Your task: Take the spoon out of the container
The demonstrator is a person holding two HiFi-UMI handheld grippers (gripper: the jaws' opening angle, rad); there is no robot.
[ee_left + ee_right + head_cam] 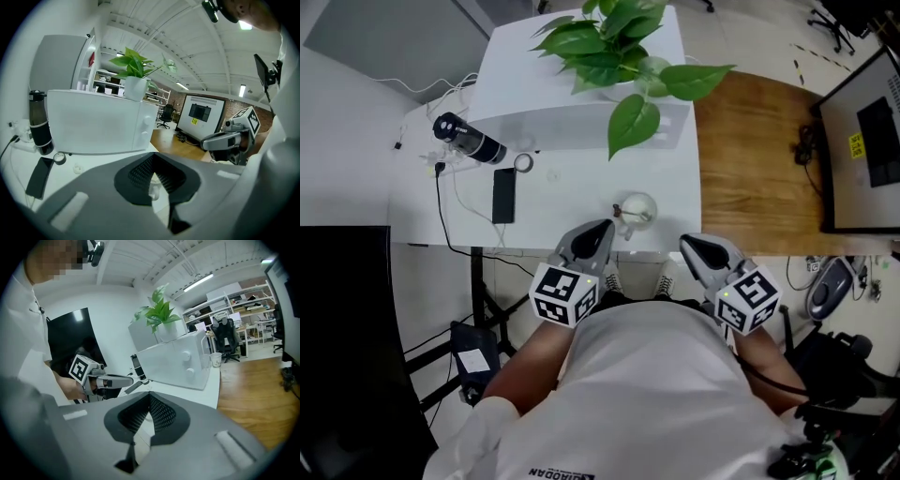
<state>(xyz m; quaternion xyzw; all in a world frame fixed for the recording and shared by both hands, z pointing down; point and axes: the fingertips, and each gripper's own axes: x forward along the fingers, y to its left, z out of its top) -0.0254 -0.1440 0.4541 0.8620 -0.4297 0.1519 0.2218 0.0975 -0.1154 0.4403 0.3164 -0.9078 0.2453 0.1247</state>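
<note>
While the spoon (630, 215) sits inside the clear container (643, 201) near the white table's (572, 192) front edge, left gripper (602, 227) and right gripper (686, 243) hover short, jaws clenched empty, so the removal seems unstarted.

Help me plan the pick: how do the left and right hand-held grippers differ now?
The left hand-held gripper has its tip close beside the clear container; the right hand-held gripper sits farther off, to the container's right. The left one reaches over the white table; the right one hangs at its front edge. Both are shut and empty, angled inward.
</note>
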